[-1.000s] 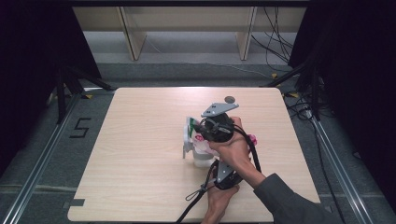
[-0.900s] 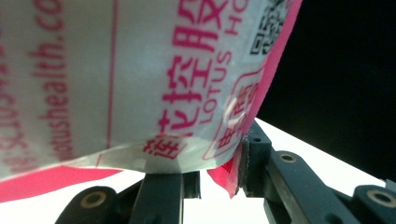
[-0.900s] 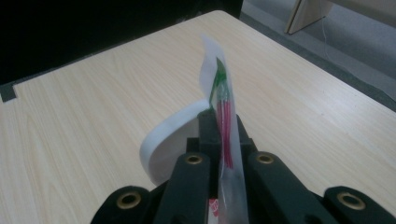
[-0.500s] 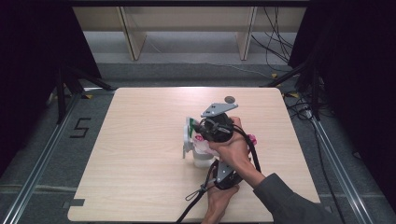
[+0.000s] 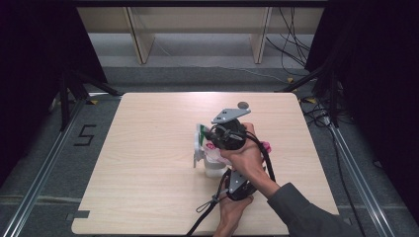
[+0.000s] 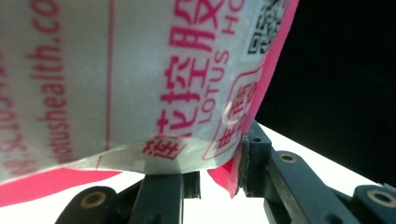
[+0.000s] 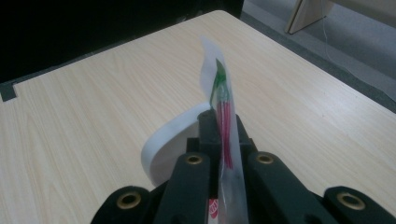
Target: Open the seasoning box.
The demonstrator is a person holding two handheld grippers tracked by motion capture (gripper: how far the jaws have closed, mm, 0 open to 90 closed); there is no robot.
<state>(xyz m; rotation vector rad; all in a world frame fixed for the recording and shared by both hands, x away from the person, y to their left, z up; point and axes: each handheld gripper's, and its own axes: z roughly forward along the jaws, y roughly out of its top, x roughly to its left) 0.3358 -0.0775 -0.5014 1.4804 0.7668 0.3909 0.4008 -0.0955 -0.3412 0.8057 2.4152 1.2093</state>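
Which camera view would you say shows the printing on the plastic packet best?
The left gripper view: the packet is close up, pink lettering and a QR code legible. The right gripper view shows it edge-on; the high view shows it small beneath the hands.

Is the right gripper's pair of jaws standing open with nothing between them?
No: in the right gripper view the right gripper has its jaws shut on the thin edge of a plastic packet with red and green print.

Black tool (image 7: 224,140) links with brass pivots, grey plate (image 5: 230,115), dark sleeve (image 5: 306,212).
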